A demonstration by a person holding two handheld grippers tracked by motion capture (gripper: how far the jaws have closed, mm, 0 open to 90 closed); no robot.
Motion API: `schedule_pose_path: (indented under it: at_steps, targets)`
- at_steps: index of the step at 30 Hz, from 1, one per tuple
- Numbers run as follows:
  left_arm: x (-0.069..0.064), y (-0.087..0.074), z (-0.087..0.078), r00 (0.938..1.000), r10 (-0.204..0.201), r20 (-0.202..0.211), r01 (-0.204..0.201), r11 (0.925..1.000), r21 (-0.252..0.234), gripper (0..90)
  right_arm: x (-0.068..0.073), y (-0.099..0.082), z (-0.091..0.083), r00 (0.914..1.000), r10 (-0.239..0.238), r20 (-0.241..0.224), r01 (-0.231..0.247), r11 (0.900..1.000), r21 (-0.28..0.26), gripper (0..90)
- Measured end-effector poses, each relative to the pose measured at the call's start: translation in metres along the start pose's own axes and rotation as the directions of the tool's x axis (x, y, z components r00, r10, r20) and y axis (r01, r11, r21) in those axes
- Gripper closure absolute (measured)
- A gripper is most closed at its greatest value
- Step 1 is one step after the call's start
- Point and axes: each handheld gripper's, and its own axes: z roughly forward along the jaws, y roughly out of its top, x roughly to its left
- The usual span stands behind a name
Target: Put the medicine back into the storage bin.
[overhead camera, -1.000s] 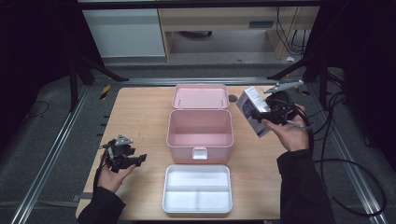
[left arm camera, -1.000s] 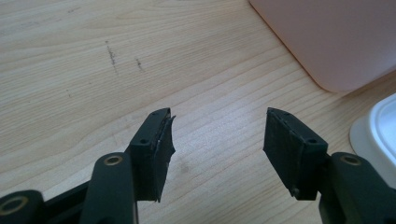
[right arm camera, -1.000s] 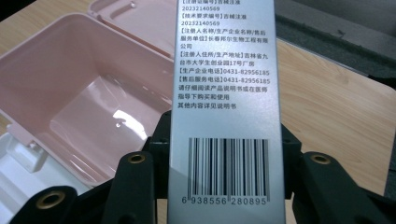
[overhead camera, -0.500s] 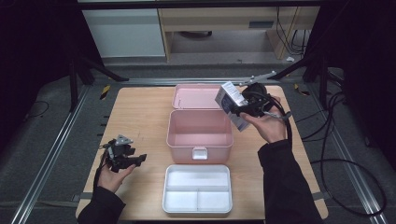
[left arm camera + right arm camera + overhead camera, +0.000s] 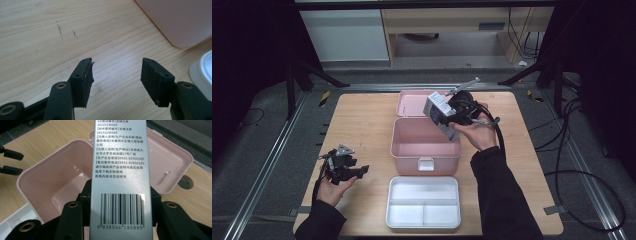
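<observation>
My right gripper (image 5: 451, 118) is shut on a silver-grey carton (image 5: 438, 113) (image 5: 121, 177) with printed text and a barcode, held tilted over the right rear of the open pink box (image 5: 401, 142) (image 5: 35, 180). The box looks empty inside. Its lid (image 5: 407, 102) (image 5: 170, 167) lies flat on the table just behind it. A white divided tray (image 5: 424, 202) sits in front of the box. My left gripper (image 5: 360, 170) (image 5: 116, 75) rests low over the bare wood at the left, jaws open with nothing between them.
The wooden table (image 5: 357, 125) has free room left of the box and along its right side. Metal rails (image 5: 267, 160) run along both sides of the table. Cables (image 5: 562, 145) lie on the floor at the right.
My right hand has carried the carton leftwards from beside the box to above its right rear part. The left gripper has stayed put.
</observation>
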Motion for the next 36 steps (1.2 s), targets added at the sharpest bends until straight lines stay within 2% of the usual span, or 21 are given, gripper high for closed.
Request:
schedule_pose_path:
  at_steps: [8,15,22,24,26,32,36]
  targets:
    - [0.001,0.000,-0.001,1.0000,0.000,-0.008,0.000,1.0000,-0.006,42.6,0.017,0.001,0.029,0.9968,-0.066,-0.044,0.068,0.9965,0.048,56.0]
    - [0.001,0.000,-0.001,1.0000,0.001,-0.004,-0.001,1.0000,-0.003,42.6,0.028,0.000,0.048,0.9910,-0.115,-0.069,0.122,0.9870,0.105,55.9]
    - [0.001,0.000,-0.001,1.0000,0.002,-0.004,-0.002,1.0000,-0.003,42.6,0.033,-0.004,0.065,0.9878,-0.128,-0.089,0.141,0.9766,0.162,55.7]
    - [0.001,0.000,-0.001,1.0000,0.003,-0.005,-0.003,1.0000,-0.003,42.6,0.033,-0.007,0.070,0.9892,-0.106,-0.101,0.122,0.9789,0.164,55.7]
    - [0.001,0.000,-0.001,1.0000,0.003,-0.005,-0.003,1.0000,-0.003,42.5,0.032,-0.010,0.076,0.9891,-0.099,-0.109,0.117,0.9770,0.178,55.5]
    - [0.000,0.000,-0.001,0.9999,0.008,-0.006,-0.009,0.9999,-0.006,42.3,0.032,-0.015,0.087,0.9889,-0.110,-0.100,0.129,0.9684,0.213,54.1]
    - [0.000,0.000,-0.001,0.9998,0.017,-0.008,-0.017,0.9998,-0.011,42.2,0.032,-0.015,0.088,0.9875,-0.122,-0.100,0.140,0.9695,0.201,52.4]
